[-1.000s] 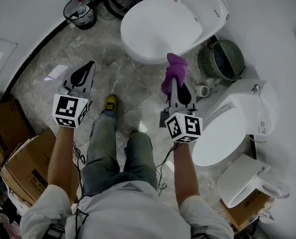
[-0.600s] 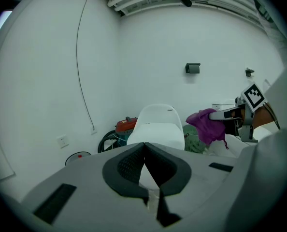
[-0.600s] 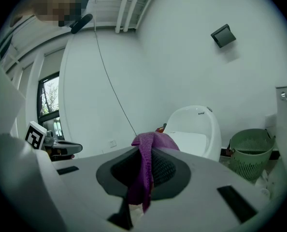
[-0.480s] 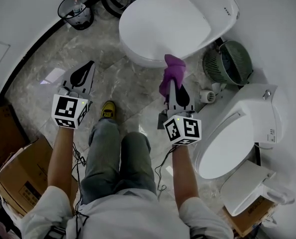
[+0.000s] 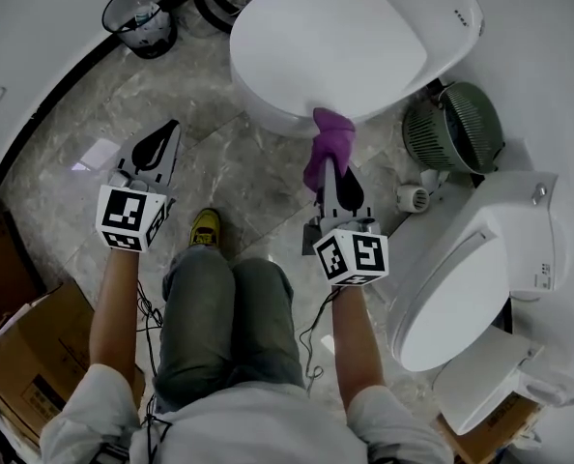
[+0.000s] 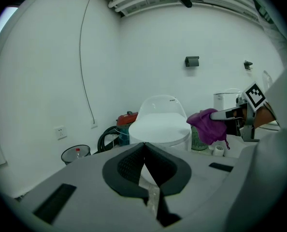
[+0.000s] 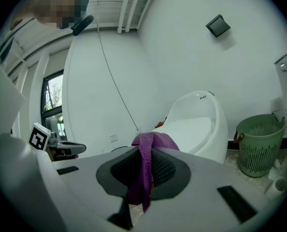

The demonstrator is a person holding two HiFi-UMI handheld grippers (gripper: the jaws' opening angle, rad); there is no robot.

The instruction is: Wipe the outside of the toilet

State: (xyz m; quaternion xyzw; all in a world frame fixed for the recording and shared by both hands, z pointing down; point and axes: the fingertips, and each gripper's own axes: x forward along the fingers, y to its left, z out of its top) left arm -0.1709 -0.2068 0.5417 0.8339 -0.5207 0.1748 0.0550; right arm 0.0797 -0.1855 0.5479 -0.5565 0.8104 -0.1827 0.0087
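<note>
A white toilet [image 5: 335, 46] with its lid down stands ahead at the top centre of the head view; it also shows as the toilet [image 6: 160, 122] and toilet [image 7: 201, 124] in the gripper views. My right gripper [image 5: 330, 153] is shut on a purple cloth [image 5: 328, 143], whose top lies against or just short of the toilet's front rim. The purple cloth [image 7: 146, 168] hangs between the closed jaws. My left gripper [image 5: 157, 143] hovers over the floor to the left, shut and holding nothing, its jaws meeting at the left gripper [image 6: 144, 146] tip.
A black wire bin [image 5: 137, 17] with a bottle sits at upper left. A green slatted basket [image 5: 456, 129] stands right of the toilet, a second white toilet [image 5: 471, 269] further right. Cardboard boxes [image 5: 26, 356] lie at lower left. A yellow shoe [image 5: 205, 228] rests on the marble floor.
The right gripper with the purple cloth has closed in on the toilet's front rim. The toilet now fills more of the head view. The left gripper has stayed in the same place.
</note>
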